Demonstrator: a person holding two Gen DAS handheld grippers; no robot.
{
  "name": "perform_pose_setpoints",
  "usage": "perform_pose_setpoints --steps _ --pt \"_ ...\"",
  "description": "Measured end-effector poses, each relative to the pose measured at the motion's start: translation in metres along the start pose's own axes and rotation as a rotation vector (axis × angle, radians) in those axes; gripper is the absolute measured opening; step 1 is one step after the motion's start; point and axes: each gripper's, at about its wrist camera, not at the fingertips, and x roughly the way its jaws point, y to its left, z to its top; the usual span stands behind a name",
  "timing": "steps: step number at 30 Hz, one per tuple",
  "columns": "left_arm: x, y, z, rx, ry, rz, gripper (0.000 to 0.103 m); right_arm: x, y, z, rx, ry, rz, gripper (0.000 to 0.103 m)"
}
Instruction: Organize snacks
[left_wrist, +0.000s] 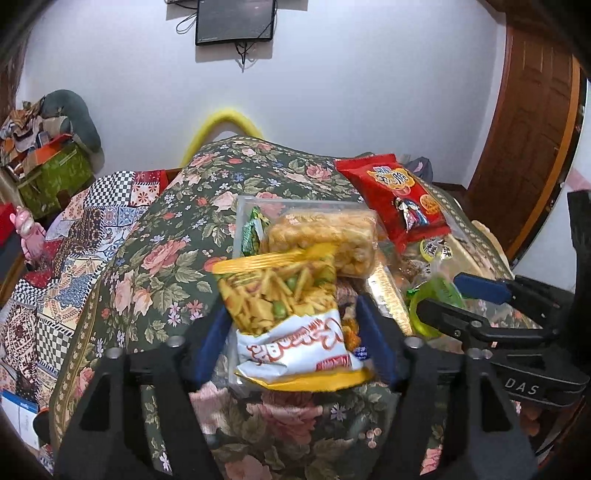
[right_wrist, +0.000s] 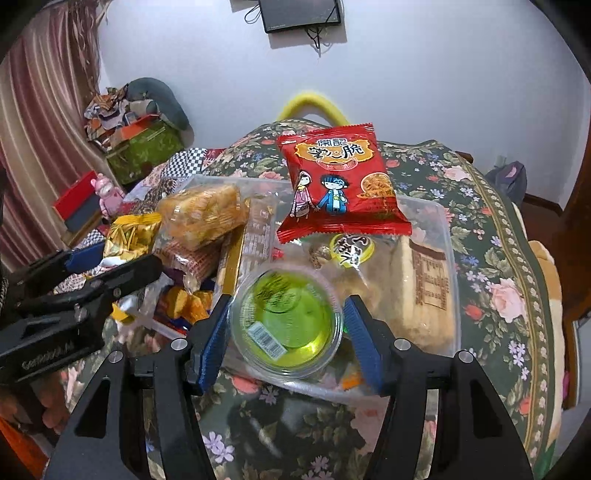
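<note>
My left gripper (left_wrist: 291, 332) is shut on a yellow and white snack mix bag (left_wrist: 284, 306), held over the left clear container (left_wrist: 255, 206). A pack of golden puffed snacks (left_wrist: 325, 236) lies in that container behind the bag. My right gripper (right_wrist: 286, 332) is shut on a green jelly cup (right_wrist: 288, 321), held over the near edge of the right clear container (right_wrist: 448, 229). A red noodle-snack packet (right_wrist: 340, 184) rests on top of that container's contents; it also shows in the left wrist view (left_wrist: 397, 195). The right gripper appears in the left wrist view (left_wrist: 443, 299).
Both containers stand on a green floral cloth (right_wrist: 491, 295). Wrapped biscuits (right_wrist: 421, 280) fill the right container. A patchwork blanket (left_wrist: 55, 266), a green box (left_wrist: 55, 177) and a pink toy (left_wrist: 29, 236) lie to the left. A wooden door (left_wrist: 528, 129) stands on the right.
</note>
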Motion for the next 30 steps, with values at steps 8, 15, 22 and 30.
perform_pose_setpoints --steps 8,15,22,30 --pt "-0.006 0.006 -0.005 -0.029 0.025 -0.022 0.073 -0.017 -0.007 -0.002 0.009 -0.013 0.017 0.062" --pt "-0.059 0.004 -0.001 -0.039 -0.061 -0.051 0.073 -0.066 -0.009 0.002 0.022 -0.103 0.030 0.062" --pt "-0.149 -0.017 0.006 -0.002 -0.237 -0.081 0.073 -0.141 -0.001 0.003 0.017 -0.254 0.023 0.062" --pt "-0.242 -0.039 -0.004 0.045 -0.398 -0.102 0.075 -0.214 0.019 -0.013 0.010 -0.398 0.016 0.066"
